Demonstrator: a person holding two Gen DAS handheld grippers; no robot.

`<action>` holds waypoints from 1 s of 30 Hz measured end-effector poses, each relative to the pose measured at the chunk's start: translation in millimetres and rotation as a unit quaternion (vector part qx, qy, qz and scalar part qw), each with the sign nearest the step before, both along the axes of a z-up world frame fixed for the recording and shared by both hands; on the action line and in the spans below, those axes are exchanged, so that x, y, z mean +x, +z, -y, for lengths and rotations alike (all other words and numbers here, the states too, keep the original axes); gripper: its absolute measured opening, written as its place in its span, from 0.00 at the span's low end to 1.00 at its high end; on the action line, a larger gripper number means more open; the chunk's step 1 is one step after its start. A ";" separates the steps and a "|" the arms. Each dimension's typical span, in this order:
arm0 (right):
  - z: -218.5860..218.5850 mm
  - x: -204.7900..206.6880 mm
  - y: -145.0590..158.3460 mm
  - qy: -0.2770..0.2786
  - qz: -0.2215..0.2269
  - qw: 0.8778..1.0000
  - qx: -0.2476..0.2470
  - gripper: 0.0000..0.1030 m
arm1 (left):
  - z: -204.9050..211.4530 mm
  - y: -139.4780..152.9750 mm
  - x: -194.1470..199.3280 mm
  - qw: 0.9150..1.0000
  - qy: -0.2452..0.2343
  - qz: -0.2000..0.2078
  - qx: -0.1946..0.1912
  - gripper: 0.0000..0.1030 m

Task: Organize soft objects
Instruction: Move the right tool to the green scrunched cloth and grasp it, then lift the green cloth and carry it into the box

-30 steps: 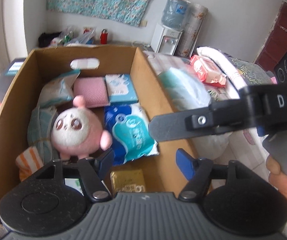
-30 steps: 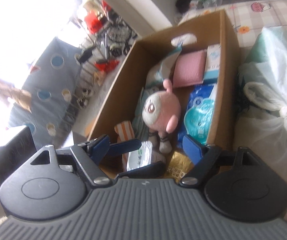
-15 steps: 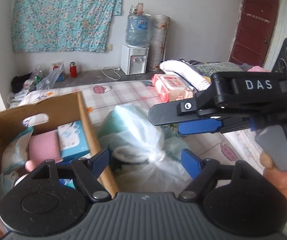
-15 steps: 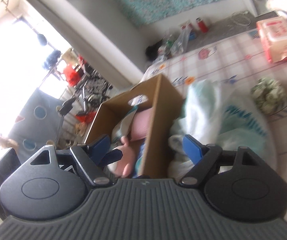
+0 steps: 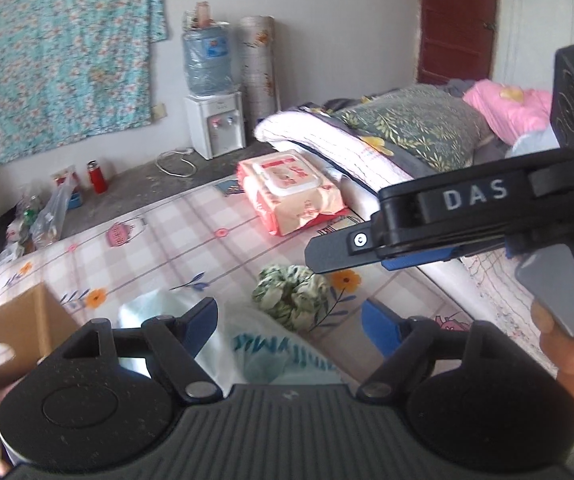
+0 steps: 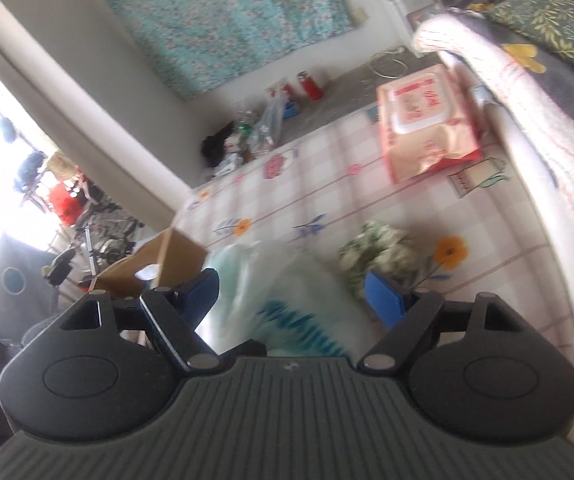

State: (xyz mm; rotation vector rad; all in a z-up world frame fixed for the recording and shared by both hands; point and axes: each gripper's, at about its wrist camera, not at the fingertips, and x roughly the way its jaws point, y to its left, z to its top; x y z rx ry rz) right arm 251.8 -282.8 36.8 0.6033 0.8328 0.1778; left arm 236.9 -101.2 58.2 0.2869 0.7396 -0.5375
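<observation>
Checked cloth covers the mattress (image 5: 191,240), which carries everything; cardboard box (image 5: 19,320) sits at its near left corner; a plastic-bagged teal bundle (image 5: 247,344) lies just beside the box; pink wipes pack (image 5: 291,188) rests near the far edge; a green floral scrunchie (image 5: 291,292) lies mid-mattress; left gripper (image 5: 291,320) and right gripper (image 6: 295,292) both stand apart, holding nothing
</observation>
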 end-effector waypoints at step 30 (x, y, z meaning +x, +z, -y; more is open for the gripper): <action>6.7 108.6 -110.0 0.044 -0.115 0.990 -0.066 0.19 | 63.9 -97.5 104.8 0.986 0.030 -0.147 0.070 0.13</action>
